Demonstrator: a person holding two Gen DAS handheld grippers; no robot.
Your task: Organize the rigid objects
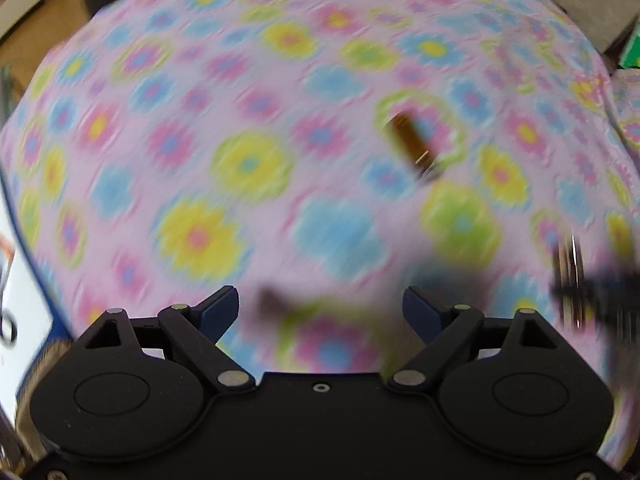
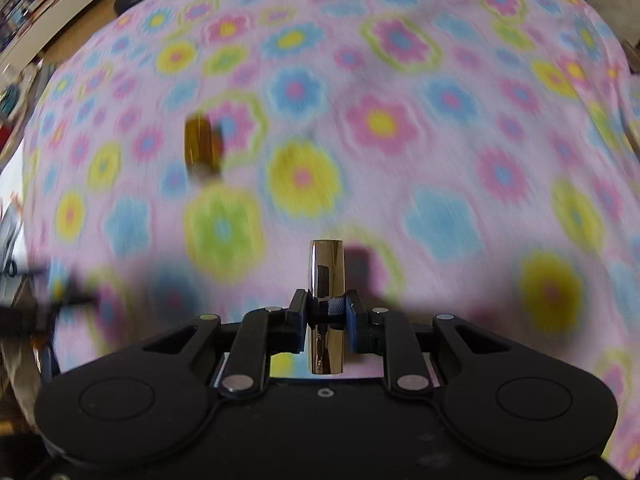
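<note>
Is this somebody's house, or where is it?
Probably a room in a home. A flowery cloth covers the surface, crowded shelves stand behind it, and small shiny gold tubes, maybe lipsticks, are being sorted.

Home setting, prob. a living rm or bedroom.
A soft surface is covered w/ a pink flower-print cloth, as is found in a household, not a lab or shop. Cluttered white shelving w/ mixed small items is seen at upper left of the right wrist view; a wood-tone floor is glimpsed beyond the cloth's edge.
</note>
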